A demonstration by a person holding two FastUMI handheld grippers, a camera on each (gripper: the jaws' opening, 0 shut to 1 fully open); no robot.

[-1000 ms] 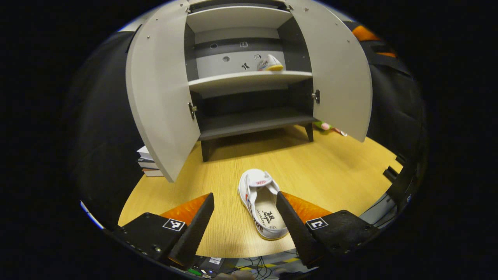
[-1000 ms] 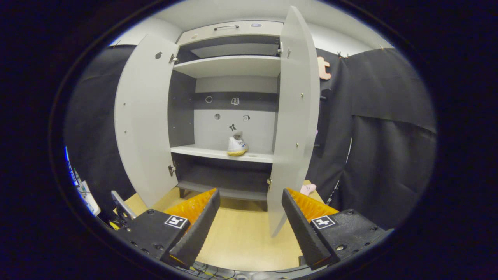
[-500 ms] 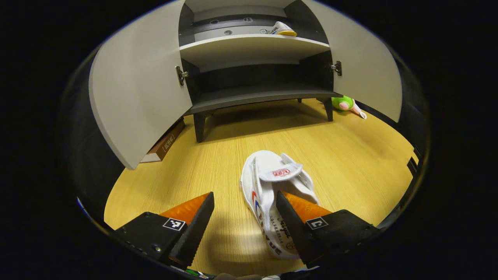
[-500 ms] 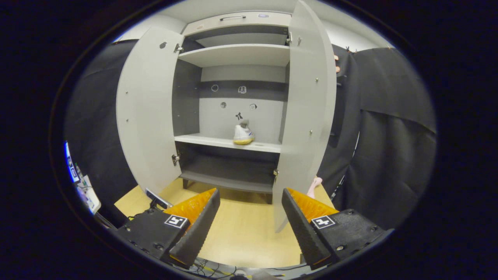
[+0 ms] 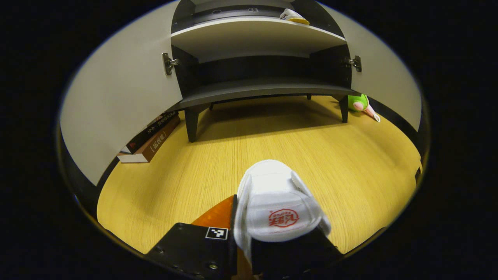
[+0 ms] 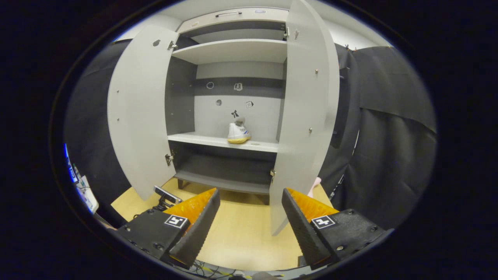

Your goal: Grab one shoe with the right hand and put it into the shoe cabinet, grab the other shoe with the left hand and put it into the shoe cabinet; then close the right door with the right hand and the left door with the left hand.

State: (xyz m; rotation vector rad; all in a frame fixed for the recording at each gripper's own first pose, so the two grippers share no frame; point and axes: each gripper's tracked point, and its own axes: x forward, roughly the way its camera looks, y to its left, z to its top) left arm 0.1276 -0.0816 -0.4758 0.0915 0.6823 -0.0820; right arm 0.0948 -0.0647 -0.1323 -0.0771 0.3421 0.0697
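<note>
A white strap shoe [image 5: 272, 206] lies on the wooden floor [image 5: 311, 155], toe toward the cabinet, and my left gripper [image 5: 262, 217] is shut on its heel part. One finger [image 5: 218, 212] presses the shoe's left side; the other is hidden under the strap. The second white shoe [image 6: 238, 133] stands on the light middle shelf [image 6: 218, 140] of the grey shoe cabinet [image 6: 233, 74], also seen as the shoe [image 5: 293, 16] in the left gripper view. My right gripper [image 6: 251, 194] is open and holds nothing, in front of the cabinet. The left door [image 6: 140, 109] and right door [image 6: 305, 109] stand open.
Books [image 5: 149, 140] lie on the floor behind the open left door [image 5: 120, 101]. A green and pink toy [image 5: 360, 103] lies by the cabinet's right leg. The dark bottom shelf [image 5: 256, 87] is bare. Black cloth hangs on both sides.
My left gripper came down and forward over the white shoe and shut on it. The right gripper stayed open and drifted only slightly in front of the cabinet.
</note>
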